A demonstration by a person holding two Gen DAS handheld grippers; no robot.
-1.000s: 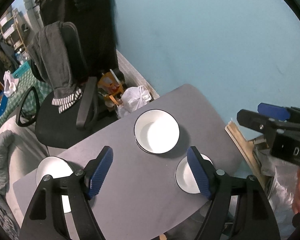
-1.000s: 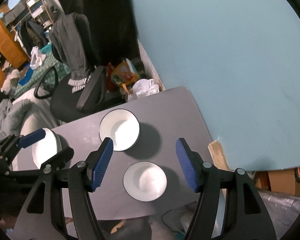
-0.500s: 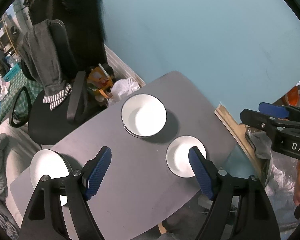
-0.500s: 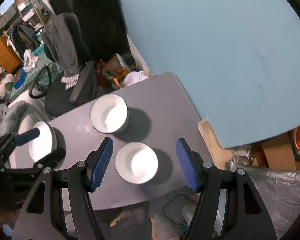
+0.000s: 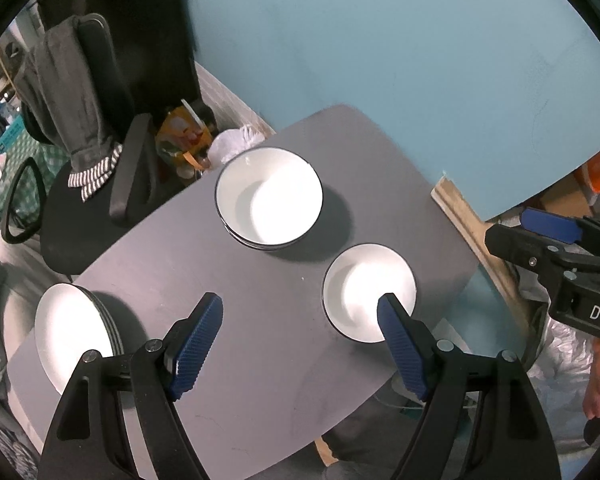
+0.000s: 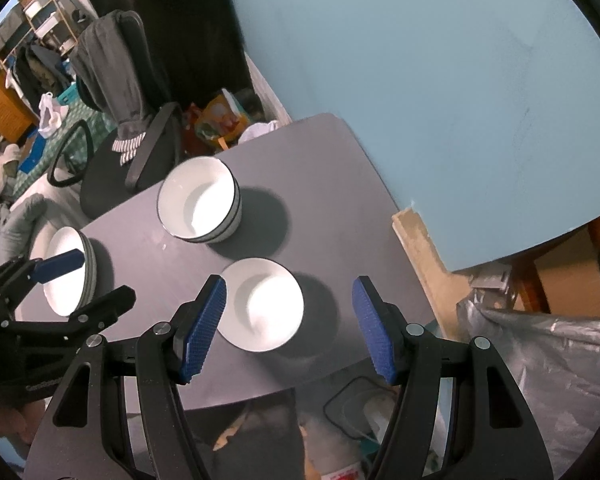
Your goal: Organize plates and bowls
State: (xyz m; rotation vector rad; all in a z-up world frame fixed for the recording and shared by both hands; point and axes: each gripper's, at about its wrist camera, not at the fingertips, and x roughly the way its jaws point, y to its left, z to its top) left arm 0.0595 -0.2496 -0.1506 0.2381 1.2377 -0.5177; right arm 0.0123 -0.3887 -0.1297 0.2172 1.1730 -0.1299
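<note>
A grey table [image 5: 260, 344] [image 6: 340, 184] carries white dishes with dark rims. A stack of bowls [image 5: 269, 199] [image 6: 198, 200] stands toward the far side. One single bowl [image 5: 368, 290] [image 6: 261, 304] sits near the right front edge. A stack of plates [image 5: 74, 332] [image 6: 70, 282] rests at the left end. My left gripper [image 5: 300, 346] hangs open above the bare table between the plates and the single bowl. My right gripper [image 6: 288, 324] is open too, high over the single bowl, touching nothing.
A black office chair [image 5: 80, 184] [image 6: 132, 136] draped with grey clothes stands beyond the table. Bags [image 5: 204, 140] crowd the floor by the blue wall [image 5: 380, 40]. A wooden board [image 6: 420, 248], cardboard boxes and grey plastic sheeting [image 6: 540, 360] lie right of the table.
Both grippers have sunk toward the table, so the dishes look larger. The right gripper has also drifted sideways and now frames the single bowl. Both stay open and nothing was picked up.
</note>
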